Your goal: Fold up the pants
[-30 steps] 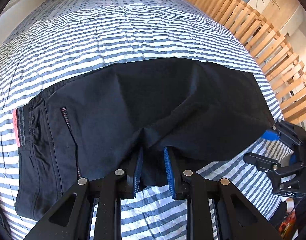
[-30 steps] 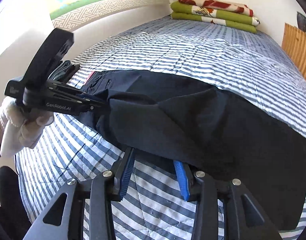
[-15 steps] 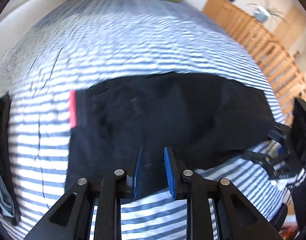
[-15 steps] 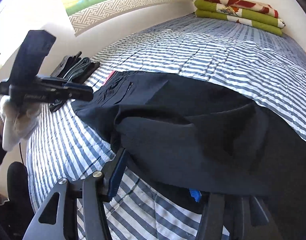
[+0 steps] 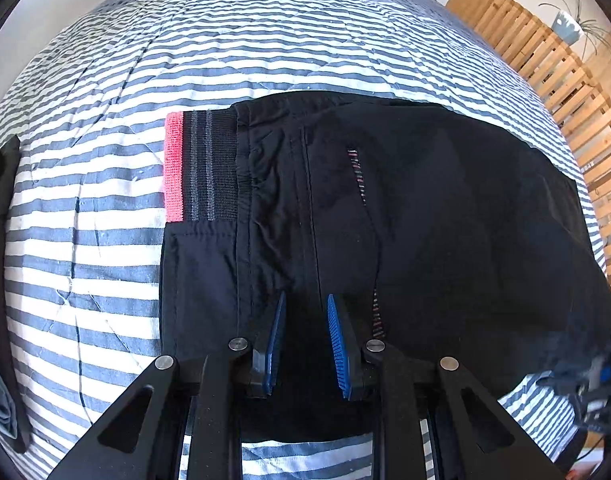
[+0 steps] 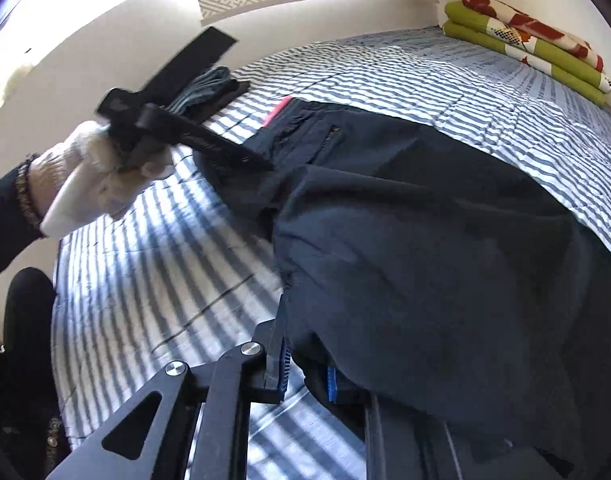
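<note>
Black pants (image 5: 425,240) with a pink-edged waistband (image 5: 173,168) lie folded on the striped bedspread (image 5: 105,280). My left gripper (image 5: 307,340) points steeply down over the near edge, a little right of the waistband end. Its blue pads stand narrow with black cloth pinched between them. The right wrist view shows this left gripper (image 6: 265,166) in a white-gloved hand (image 6: 93,176), its tip at the pants (image 6: 425,260). The jaws of my right gripper (image 6: 307,376) are closing on a bunch of the pants' near edge. Cloth drapes over its right finger.
Folded green and red blankets (image 6: 525,48) lie at the bed's head. A wooden slatted rail (image 5: 545,60) runs along the right side. Folded dark garments (image 6: 209,88) lie by the wall at the left edge of the bed (image 5: 1,240).
The left gripper carried its cloth toward the waistband end and sank lower. The right gripper opened wider under the pants' edge, then closed on it.
</note>
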Available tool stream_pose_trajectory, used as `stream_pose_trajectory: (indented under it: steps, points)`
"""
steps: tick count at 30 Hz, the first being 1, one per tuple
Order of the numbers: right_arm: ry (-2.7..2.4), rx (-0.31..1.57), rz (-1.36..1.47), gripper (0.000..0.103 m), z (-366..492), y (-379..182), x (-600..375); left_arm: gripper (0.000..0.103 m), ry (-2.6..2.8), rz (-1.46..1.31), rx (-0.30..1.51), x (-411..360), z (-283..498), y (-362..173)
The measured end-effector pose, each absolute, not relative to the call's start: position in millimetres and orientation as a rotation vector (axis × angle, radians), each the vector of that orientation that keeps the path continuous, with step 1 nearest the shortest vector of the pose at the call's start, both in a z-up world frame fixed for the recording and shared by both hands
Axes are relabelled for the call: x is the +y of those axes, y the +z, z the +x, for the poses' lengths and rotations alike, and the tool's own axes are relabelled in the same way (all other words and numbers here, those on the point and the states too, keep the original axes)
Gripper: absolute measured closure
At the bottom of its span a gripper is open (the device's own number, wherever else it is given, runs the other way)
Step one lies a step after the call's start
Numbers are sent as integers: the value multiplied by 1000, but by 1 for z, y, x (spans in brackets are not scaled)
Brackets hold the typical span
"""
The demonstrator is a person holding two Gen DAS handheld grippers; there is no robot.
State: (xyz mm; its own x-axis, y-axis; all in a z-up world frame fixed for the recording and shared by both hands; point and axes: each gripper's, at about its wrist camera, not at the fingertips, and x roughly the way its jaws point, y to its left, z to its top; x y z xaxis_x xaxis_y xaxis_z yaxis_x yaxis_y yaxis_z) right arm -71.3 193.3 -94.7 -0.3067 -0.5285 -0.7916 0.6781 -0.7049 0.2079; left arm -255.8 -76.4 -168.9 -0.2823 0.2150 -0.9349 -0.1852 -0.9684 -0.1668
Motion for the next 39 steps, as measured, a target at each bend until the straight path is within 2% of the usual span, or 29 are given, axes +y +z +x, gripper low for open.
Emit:
stream_pose_trajectory:
  steps: [3,6,8,9,12,15,18,20,22,26,28,30,33,35,39]
  points:
    - [-2059,239,1188,91,-48,-106,190,80,2339,-1715,-27,-77,-253,-166]
    - [-2052,228,1280,84,-36,-120,189,80,2368,-1704,80,-74,-244,-158]
    - [-2042,247,1282,68,-24,-116,192,80,2396,-1707,173,-77,-238,-156]
    - [-2016,223,1295,66,-20,-112,195,80,2396,-1730,182,-81,-236,-158]
    - [-1968,154,1289,66,-2,-91,213,75,2450,-1749,135,-106,-230,-155]
    - [-2088,131,1188,66,0,-59,233,80,2528,-1686,10,-116,-221,-134]
    - [-2241,49,1191,66,-30,-52,247,79,2483,-1561,70,-77,-206,-113]
    - [-2302,-8,1263,71,-56,-63,250,79,2396,-1501,113,-42,-196,-108]
    - [-2334,31,1345,78,-78,-79,247,79,2319,-1467,118,0,-197,-113]
    - [-2322,118,1448,79,-99,-111,243,78,2262,-1522,304,63,-205,-155]
    - [-2313,241,1475,82,-100,-124,243,75,2274,-1583,393,70,-207,-182]
    - [-2291,280,1480,82,-96,-121,258,75,2288,-1536,387,64,-204,-182]
    - [-2344,214,1504,82,-96,-106,292,75,2350,-1528,304,36,-201,-165]
    - [-2388,101,1464,82,-94,-91,314,79,2369,-1523,233,34,-204,-156]
    - [-2396,-11,1407,82,-95,-81,322,79,2292,-1431,238,76,-203,-143]
